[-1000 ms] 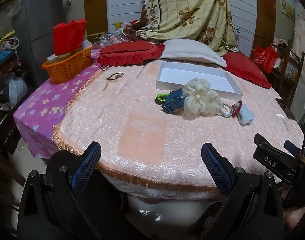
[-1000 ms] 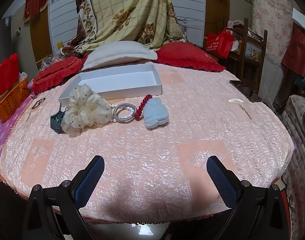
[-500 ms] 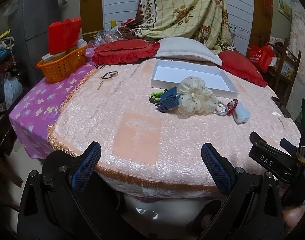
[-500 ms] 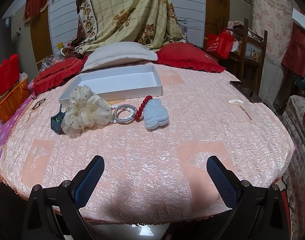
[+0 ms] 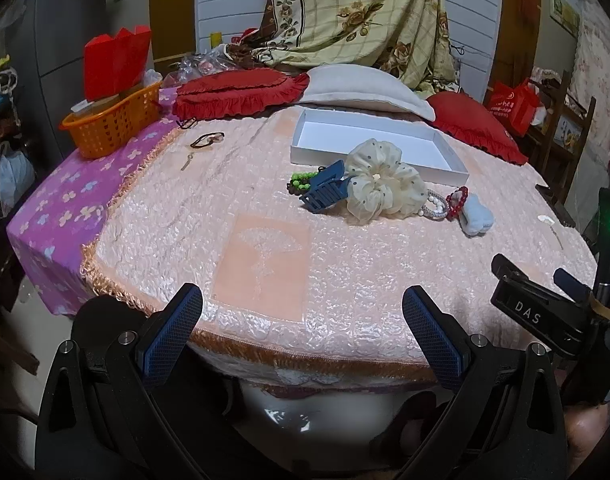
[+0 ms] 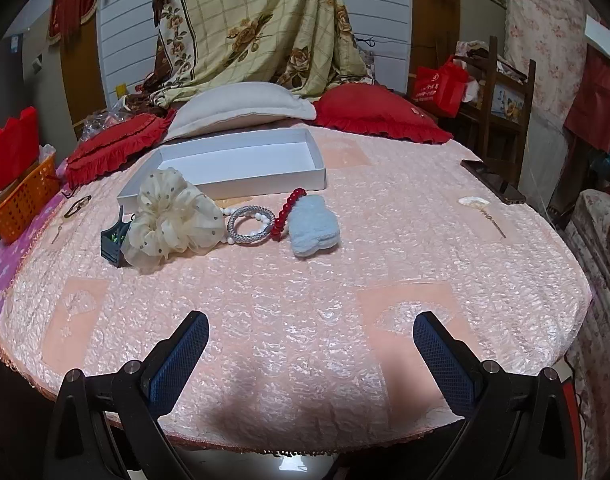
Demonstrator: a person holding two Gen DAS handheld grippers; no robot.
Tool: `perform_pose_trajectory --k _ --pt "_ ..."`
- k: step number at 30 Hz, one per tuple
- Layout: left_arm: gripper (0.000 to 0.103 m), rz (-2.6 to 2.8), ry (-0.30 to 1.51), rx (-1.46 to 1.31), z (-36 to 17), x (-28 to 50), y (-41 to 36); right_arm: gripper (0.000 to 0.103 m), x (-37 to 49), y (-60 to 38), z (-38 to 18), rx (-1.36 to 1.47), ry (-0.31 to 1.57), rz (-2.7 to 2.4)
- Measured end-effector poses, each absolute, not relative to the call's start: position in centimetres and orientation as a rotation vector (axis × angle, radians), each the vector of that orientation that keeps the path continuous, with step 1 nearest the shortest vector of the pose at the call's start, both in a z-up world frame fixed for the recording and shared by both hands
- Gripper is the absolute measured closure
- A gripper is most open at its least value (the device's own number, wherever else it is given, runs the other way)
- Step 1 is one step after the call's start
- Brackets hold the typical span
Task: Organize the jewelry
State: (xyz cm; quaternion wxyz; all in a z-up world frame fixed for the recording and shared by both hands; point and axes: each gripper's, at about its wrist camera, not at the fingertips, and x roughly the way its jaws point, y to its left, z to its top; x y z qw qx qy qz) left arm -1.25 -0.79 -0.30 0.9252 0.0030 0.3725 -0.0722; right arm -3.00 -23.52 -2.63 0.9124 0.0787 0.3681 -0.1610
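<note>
An empty white box (image 5: pixel 445 160) (image 6: pixel 233 184) lies at the back of the pink quilted table. In front of it sits a cluster: cream dotted scrunchie (image 5: pixel 381 188) (image 6: pixel 173 216), blue claw clip (image 5: pixel 323 192) (image 6: pixel 112 240), green beads (image 5: pixel 301 179), silver bangle (image 6: pixel 251 224), red bead bracelet (image 6: pixel 287 212) (image 5: pixel 457 197), pale blue fluffy piece (image 6: pixel 314 230) (image 5: pixel 478 218). My left gripper (image 5: pixel 303 328) and right gripper (image 6: pixel 311 354) hang open at the near table edge, well short of the cluster, holding nothing.
An orange basket (image 5: pixel 113 120) with red bags stands far left on a purple cloth. A dark loop and pin (image 5: pixel 207 140) lie left of the box. A shell hairpin (image 6: pixel 479 210) and a phone (image 6: pixel 493 182) lie at the right. Pillows (image 6: pixel 241 108) line the back.
The left wrist view has shifted slightly, the cluster sitting a little more to the right and nearer than a second ago. The right gripper has barely moved. Nothing was picked up.
</note>
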Motion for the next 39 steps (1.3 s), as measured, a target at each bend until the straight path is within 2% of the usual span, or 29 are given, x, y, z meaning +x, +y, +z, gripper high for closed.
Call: perform_pose_trajectory --k 28,35,39 --pt "0.002 -0.175 0.817 0.049 -1.3 -0.6 -2.4 0.001 -2.7 -25.5 -4.1 0.221 0.787 -0.325" --pt "0.002 -0.163 0.829 0.048 -1.7 0.0 -2.4 0.002 -3.2 -24.6 -3.8 0.189 0.729 -0.300" --pt "0.002 -0.135 0.842 0.035 -2.1 0.9 -2.0 0.002 -3.9 -24.3 -2.3 0.161 0.635 -0.282"
